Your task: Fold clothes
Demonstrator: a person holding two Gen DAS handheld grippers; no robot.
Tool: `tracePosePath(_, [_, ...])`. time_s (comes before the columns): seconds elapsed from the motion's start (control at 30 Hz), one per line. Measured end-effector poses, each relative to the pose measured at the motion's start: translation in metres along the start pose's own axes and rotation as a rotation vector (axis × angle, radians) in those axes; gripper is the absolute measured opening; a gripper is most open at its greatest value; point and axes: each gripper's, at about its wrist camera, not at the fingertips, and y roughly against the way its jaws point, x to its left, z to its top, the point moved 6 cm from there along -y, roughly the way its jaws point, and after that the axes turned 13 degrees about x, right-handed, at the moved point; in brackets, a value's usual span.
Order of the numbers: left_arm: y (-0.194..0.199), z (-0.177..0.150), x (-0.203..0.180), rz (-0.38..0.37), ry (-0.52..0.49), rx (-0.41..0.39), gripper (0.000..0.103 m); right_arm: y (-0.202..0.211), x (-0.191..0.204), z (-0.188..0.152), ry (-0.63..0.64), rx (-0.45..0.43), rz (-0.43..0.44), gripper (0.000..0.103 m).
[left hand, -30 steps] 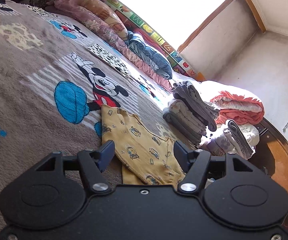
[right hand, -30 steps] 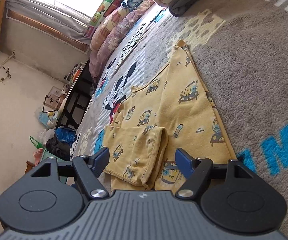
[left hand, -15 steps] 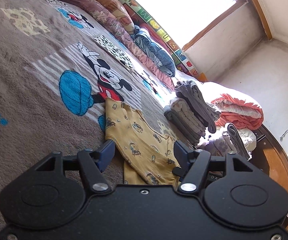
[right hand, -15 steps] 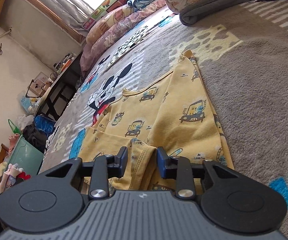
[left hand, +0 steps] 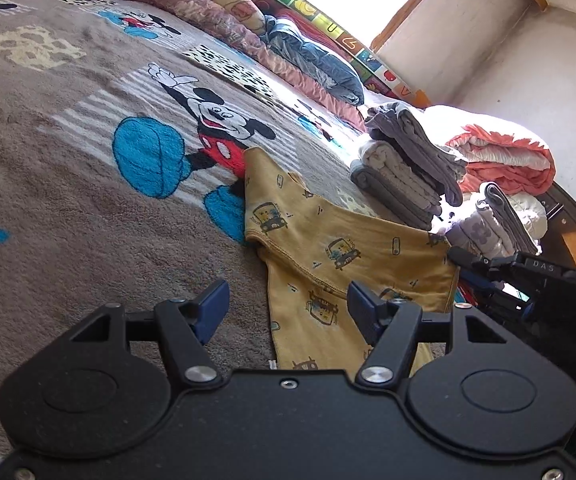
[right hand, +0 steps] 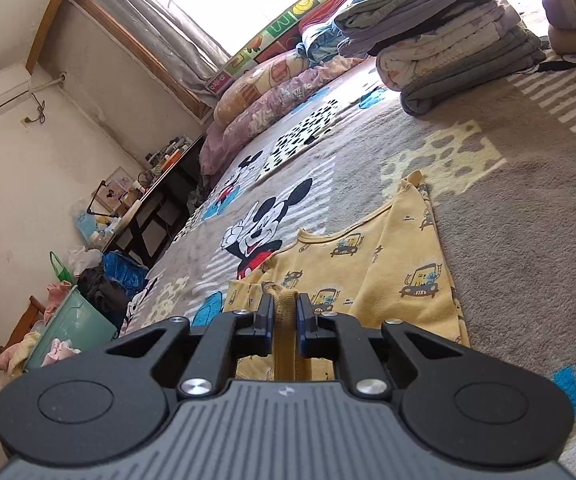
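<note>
A yellow shirt (left hand: 327, 240) printed with little cars lies on the grey cartoon-mouse blanket (left hand: 68, 184). In the right wrist view the shirt (right hand: 391, 272) spreads ahead, and a thick fold of its cloth stands between the pads of my right gripper (right hand: 286, 312). Its jaws are closing, with the pads pressing on that fold. The left wrist view shows the right gripper (left hand: 527, 280) lifting the shirt's right edge off the blanket. My left gripper (left hand: 284, 308) is open and holds nothing; the shirt's near edge lies in front of its right finger.
Folded grey and cream clothes (left hand: 403, 168) are stacked beyond the shirt, also seen as a stack (right hand: 447, 44). An orange quilt (left hand: 503, 156) and pillows (left hand: 208, 4) line the far side. A green bin (right hand: 72, 328) and a cluttered desk (right hand: 152, 196) stand beside the bed.
The right gripper's jaws went from wide apart to pinched on the shirt's fold, and it rose with the cloth. The left gripper shifted a little toward the shirt, still open.
</note>
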Motion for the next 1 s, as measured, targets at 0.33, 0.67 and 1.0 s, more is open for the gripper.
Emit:
tracePosePath(0.33, [-0.008,-0.008,-0.010,0.027,-0.077,0.032,0.065,0.038,-0.029,0.034,-0.083,-0.051,0.023,0.009])
tracePosePath(0.67, [-0.009,-0.014,-0.012,0.052,-0.103,0.038,0.065,0.025,-0.060,0.019,-0.069,0.059,-0.094,0.056])
tracePosePath(1.0, [-0.012,-0.014,-0.006,0.062,-0.092,0.048,0.065,-0.007,-0.106,0.006,-0.183,0.042,-0.087,0.053])
